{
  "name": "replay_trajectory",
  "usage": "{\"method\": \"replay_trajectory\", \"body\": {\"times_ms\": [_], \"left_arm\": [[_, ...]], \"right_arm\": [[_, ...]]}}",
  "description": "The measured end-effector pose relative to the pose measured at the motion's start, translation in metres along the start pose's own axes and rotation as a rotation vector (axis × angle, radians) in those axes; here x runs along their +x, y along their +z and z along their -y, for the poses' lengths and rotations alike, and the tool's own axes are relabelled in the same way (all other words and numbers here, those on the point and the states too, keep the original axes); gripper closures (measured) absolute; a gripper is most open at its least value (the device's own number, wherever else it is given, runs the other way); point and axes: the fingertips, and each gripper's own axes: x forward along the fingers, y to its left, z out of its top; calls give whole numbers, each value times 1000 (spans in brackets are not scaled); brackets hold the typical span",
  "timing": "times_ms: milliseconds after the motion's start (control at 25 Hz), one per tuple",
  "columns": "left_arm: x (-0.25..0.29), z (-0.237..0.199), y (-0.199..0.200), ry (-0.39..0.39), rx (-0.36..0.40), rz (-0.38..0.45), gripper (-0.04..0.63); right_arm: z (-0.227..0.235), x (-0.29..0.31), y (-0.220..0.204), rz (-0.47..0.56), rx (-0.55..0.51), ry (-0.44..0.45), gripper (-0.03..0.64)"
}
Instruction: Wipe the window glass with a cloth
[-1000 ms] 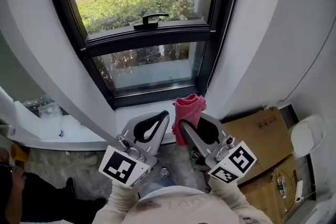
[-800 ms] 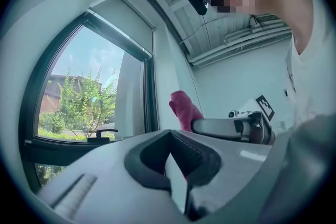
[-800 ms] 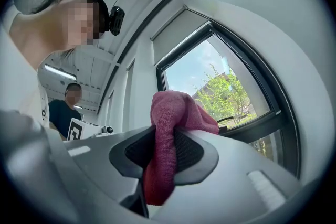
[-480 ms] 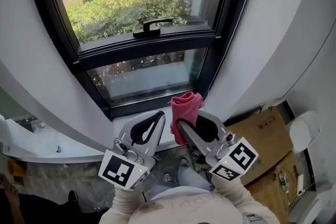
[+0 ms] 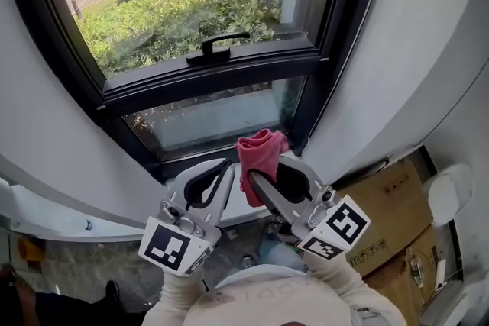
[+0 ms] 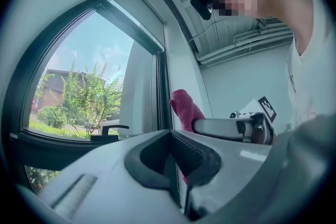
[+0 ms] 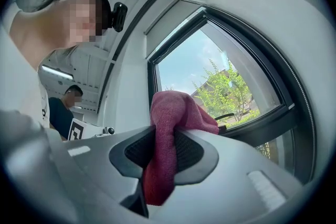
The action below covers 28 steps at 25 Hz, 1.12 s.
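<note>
The crimson fabric cloth (image 5: pixel 260 152) looks light, soft and limp. It bunches into a rounded wad above the right tongs (image 5: pixel 257 173) and hangs in a loose tail below them, so it should mould itself to a pane rather than scratch it. Taking it through its middle fold, as here, seems the sound hold: a padded crown stays free to press on glass, while a grip near an edge would likely let it flop.

The right tongs are clenched on that fold. The left tongs (image 5: pixel 224 170) are closed with nothing between them, just beside the right pair. Both are held low in front of the person, tips pointing up and forward toward the lower pane of window glass (image 5: pixel 218 118) in its black window frame (image 5: pixel 229 72). The cloth sits near that pane, apparently not yet touching it.
</note>
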Motion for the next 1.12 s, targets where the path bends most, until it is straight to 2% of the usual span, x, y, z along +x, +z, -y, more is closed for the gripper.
{"method": "replay_trajectory", "body": {"times_ms": [360, 600, 760, 960, 1120], "left_arm": [[100, -18, 5, -38, 26, 20, 595], [158, -21, 7, -28, 55, 14, 595], [179, -28, 0, 2, 77, -5, 595], [189, -45, -9, 41, 58, -39, 595], [194, -56, -13, 45, 58, -49, 595]], "right_arm": [[93, 10, 32, 49, -10, -5, 503], [149, 10, 53, 76, -1, 19, 503], [176, 17, 46, 71, 37, 41, 503], [190, 30, 30, 56, 104, 74, 503], [200, 40, 33, 61, 109, 69, 503]]}}
